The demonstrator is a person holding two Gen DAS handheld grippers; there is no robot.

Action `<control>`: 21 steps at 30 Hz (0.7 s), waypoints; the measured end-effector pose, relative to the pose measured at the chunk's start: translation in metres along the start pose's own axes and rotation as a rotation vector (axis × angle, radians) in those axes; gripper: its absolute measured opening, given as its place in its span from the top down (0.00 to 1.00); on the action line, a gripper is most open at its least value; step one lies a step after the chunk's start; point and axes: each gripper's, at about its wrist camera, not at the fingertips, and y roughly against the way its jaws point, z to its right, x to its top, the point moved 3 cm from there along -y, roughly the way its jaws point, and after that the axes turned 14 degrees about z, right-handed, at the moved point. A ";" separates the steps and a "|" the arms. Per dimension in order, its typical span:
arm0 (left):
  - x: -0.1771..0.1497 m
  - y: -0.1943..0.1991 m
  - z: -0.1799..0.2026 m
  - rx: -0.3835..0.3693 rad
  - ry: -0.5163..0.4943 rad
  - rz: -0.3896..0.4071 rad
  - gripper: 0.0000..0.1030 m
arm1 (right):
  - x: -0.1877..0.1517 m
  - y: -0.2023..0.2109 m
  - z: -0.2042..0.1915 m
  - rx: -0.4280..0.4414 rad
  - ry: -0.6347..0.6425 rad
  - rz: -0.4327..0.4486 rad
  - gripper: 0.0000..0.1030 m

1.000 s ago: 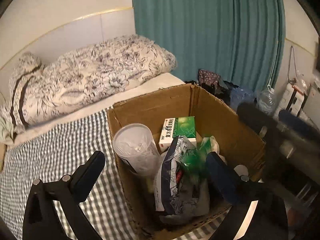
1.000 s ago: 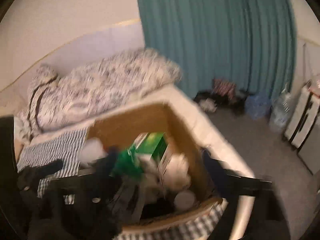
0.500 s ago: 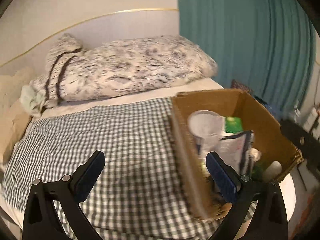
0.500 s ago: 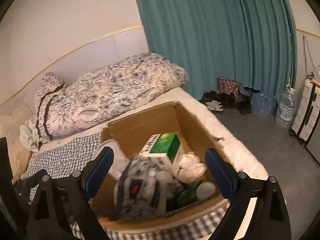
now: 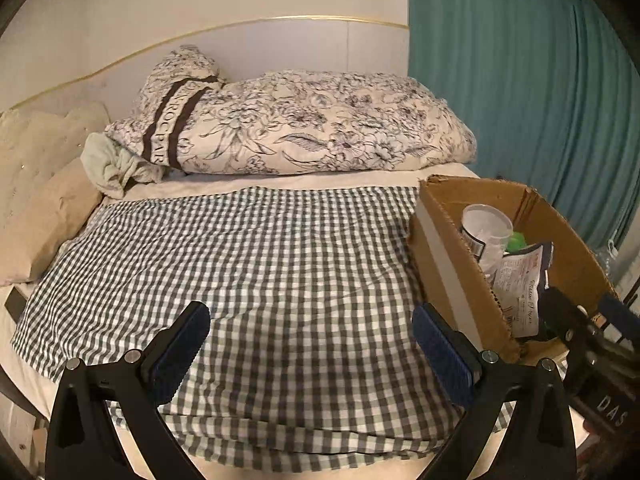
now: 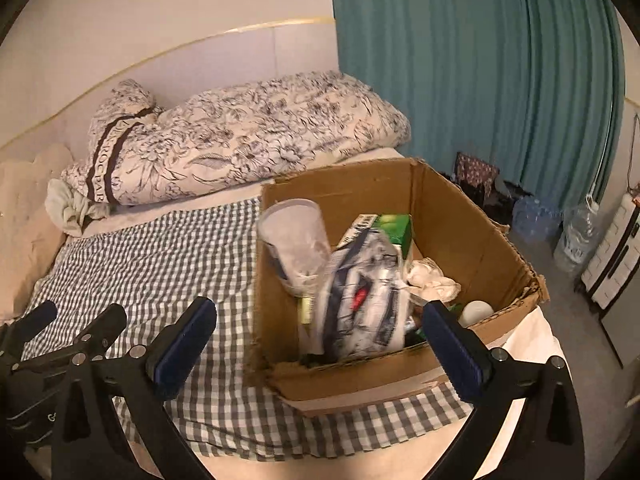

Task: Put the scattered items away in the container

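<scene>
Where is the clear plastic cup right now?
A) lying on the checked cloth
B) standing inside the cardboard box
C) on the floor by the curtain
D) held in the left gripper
B: the clear plastic cup stands inside the cardboard box, against its left wall, beside the green carton.

Dark band on the floral bedding bundle (image 5: pixel 176 120): pale capitals, legible portion "ROC PAR"; remaining letters are folded away. Black gripper body (image 5: pixel 604 408) at lower right of the left wrist view: white letters "DAS". Snack packet (image 5: pixel 520 284) in the cardboard box (image 5: pixel 452 240): print too small to read.
</scene>
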 end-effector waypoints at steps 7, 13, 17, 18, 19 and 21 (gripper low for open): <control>-0.001 0.004 -0.011 0.009 0.013 0.001 0.00 | -0.004 0.003 -0.011 -0.003 0.004 -0.015 0.00; -0.001 0.002 -0.015 0.008 0.014 -0.004 0.00 | -0.007 0.001 -0.015 -0.009 0.010 -0.033 0.00; -0.002 0.000 -0.018 0.013 0.017 -0.012 0.00 | -0.009 -0.002 -0.019 -0.007 0.016 -0.049 0.00; -0.003 -0.001 -0.019 0.013 0.020 -0.014 0.00 | -0.010 -0.002 -0.020 -0.006 0.019 -0.051 0.00; -0.003 -0.002 -0.019 0.012 0.020 -0.017 0.00 | -0.010 -0.003 -0.022 -0.005 0.021 -0.052 0.00; -0.004 -0.003 -0.019 0.011 0.017 -0.021 0.00 | -0.011 -0.005 -0.024 -0.004 0.026 -0.053 0.00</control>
